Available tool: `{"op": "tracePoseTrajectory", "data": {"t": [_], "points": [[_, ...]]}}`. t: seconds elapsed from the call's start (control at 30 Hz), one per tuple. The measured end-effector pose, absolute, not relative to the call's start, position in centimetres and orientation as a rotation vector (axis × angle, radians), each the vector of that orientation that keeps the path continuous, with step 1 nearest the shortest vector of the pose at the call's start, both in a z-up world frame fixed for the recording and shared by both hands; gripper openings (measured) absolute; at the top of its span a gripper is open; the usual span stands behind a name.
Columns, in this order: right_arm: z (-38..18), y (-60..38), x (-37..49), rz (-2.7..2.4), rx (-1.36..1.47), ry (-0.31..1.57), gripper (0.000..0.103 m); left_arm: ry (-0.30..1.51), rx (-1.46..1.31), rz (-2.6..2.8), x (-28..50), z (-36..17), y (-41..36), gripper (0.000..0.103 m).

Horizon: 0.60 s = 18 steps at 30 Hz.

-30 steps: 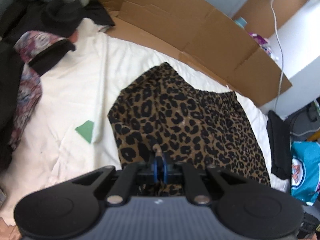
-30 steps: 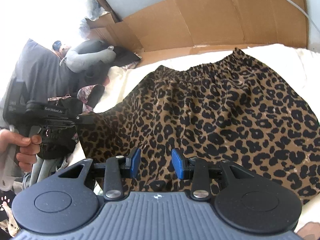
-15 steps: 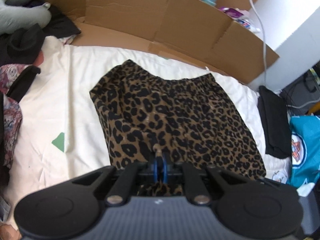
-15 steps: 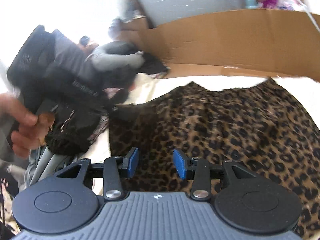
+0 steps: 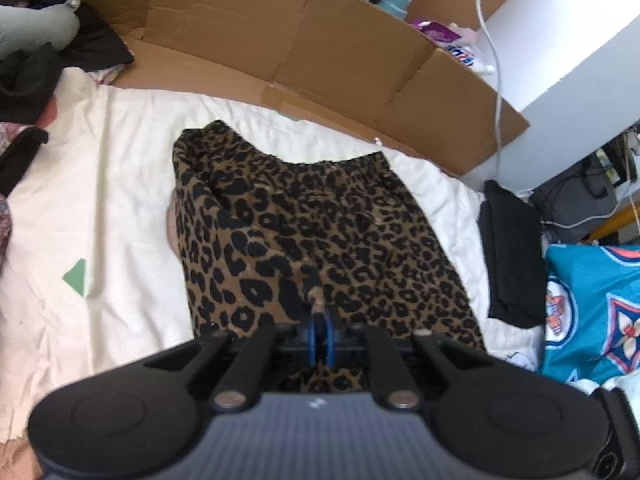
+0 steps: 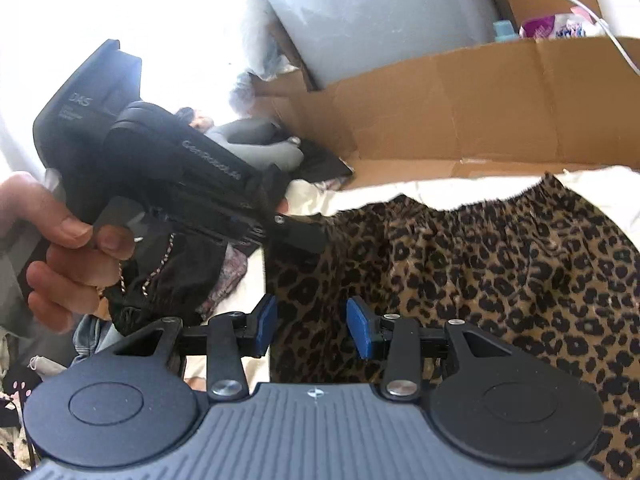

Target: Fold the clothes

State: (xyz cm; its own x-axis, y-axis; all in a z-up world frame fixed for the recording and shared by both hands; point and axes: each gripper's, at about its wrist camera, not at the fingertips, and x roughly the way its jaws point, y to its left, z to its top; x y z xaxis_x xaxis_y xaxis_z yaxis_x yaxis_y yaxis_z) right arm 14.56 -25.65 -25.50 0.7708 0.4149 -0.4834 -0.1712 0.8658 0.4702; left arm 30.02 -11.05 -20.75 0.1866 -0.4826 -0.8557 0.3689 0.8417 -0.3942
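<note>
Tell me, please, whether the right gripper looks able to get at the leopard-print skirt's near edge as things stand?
Probably yes: the right gripper is open with the leopard-print skirt lying right beneath and ahead of it, and nothing sits between them. The left gripper pinches the fabric further left.

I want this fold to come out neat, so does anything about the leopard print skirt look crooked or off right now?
Yes. The leopard print skirt lies lopsided on the white sheet: its far left corner is bunched and turned over, and the left claw pinches up a ridge of its near hem. No damage shows.
</note>
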Motion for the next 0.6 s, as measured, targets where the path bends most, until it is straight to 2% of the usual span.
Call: {"op": "tracePoseTrajectory", "data": {"t": [0.2, 0.6], "points": [[-24.3, -25.1, 14.6, 0.326, 0.394, 0.543, 0.046, 1.269, -0.121, -0.644, 29.8, -21.0, -12.0, 0.006], [-25.7, -22.5, 17.4, 0.257, 0.323, 0.621, 0.050, 1.305, -0.154, -0.651, 29.6, -21.1, -12.0, 0.006]]}}
